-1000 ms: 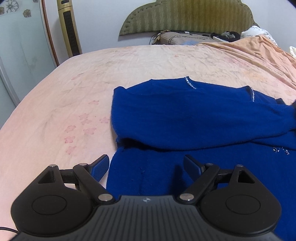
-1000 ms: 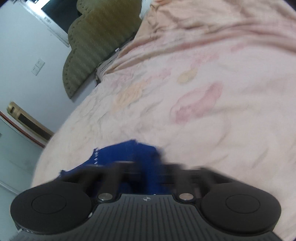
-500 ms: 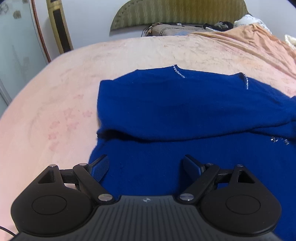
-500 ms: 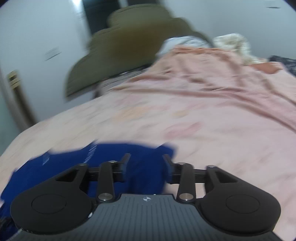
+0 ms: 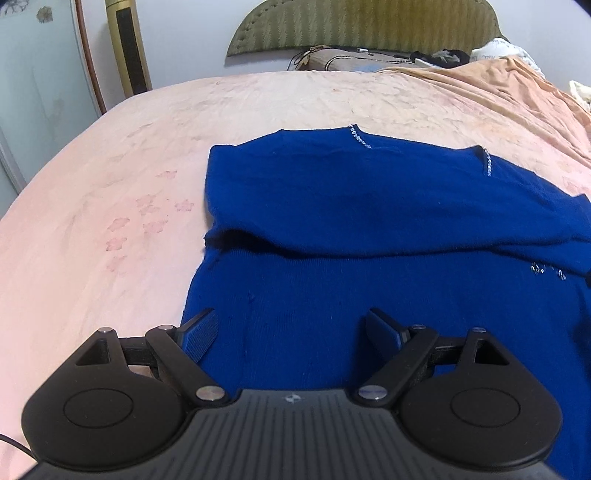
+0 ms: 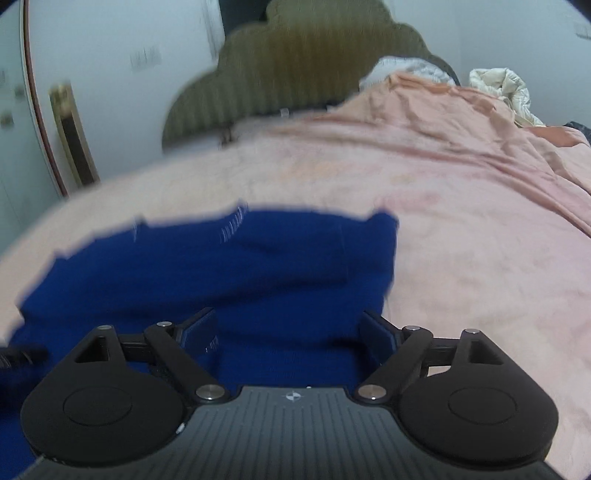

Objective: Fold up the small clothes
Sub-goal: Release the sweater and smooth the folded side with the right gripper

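Bed (image 5: 110,155), pink floral sheet, takes up most of both views; green padded headboard (image 5: 362,26) against the far wall.

Blue sweater (image 5: 369,206) lies spread flat on the sheet, roughly mid-bed. Its upper part is folded down over the lower body, the fold edge running across the cloth; presumably laid that way to shorten the garment before the next fold. Small row of sparkly beads (image 5: 360,136) at the neckline (a second row sits further right).

Left gripper (image 5: 291,332) poised over the near hem area, jaws spread wide, grasping nothing. Likely lined up to take the bottom edge.

Right gripper (image 6: 288,332) over the sweater's right side, also spread and empty; view is motion-blurred, so contact with cloth cannot be judged.
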Action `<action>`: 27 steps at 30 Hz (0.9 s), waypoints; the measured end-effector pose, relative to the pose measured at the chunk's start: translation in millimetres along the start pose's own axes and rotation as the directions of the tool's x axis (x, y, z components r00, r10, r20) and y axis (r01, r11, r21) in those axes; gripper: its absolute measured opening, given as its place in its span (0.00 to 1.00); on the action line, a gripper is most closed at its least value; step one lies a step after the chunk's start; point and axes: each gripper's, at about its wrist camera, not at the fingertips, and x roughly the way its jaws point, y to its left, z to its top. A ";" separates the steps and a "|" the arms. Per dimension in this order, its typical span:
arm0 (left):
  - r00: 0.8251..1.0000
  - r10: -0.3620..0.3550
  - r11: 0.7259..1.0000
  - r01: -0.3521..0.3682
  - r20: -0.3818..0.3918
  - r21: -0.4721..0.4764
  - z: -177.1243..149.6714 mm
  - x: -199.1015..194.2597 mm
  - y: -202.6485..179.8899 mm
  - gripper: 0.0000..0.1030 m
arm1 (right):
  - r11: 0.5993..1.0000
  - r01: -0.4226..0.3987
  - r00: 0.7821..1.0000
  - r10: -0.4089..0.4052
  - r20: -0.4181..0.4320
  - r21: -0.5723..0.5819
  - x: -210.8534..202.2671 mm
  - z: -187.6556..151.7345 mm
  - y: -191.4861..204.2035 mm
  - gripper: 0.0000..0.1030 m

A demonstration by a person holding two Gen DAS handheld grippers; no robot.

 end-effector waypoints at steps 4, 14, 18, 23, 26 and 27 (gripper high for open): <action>1.000 0.008 1.000 -0.008 0.002 -0.005 -5.9 -4.2 2.4 0.85 | 0.998 -0.014 1.000 0.013 0.010 0.062 -14.8 -11.9 -2.8 0.84; 1.000 0.010 1.000 -0.010 0.012 -0.004 -16.6 -15.8 4.5 0.85 | 0.992 -0.099 0.995 0.100 -0.011 0.082 -39.2 -30.8 7.0 0.87; 1.000 0.014 1.000 -0.014 0.017 0.003 -21.9 -20.3 5.6 0.85 | 0.992 -0.108 0.994 0.110 -0.023 0.071 -43.1 -37.5 12.2 0.90; 1.000 0.019 1.000 -0.019 0.021 0.005 -26.5 -24.6 7.5 0.85 | 0.993 -0.111 0.993 0.112 -0.032 0.042 -49.9 -43.8 18.1 0.92; 1.000 0.020 1.000 -0.020 0.021 0.005 -27.8 -25.8 8.2 0.85 | 0.992 -0.123 0.992 0.124 -0.031 0.025 -53.3 -47.0 19.5 0.92; 1.000 0.020 1.000 -0.020 0.022 0.005 -27.8 -25.9 8.3 0.85 | 0.992 -0.123 0.992 0.123 -0.031 0.022 -53.9 -47.6 19.8 0.92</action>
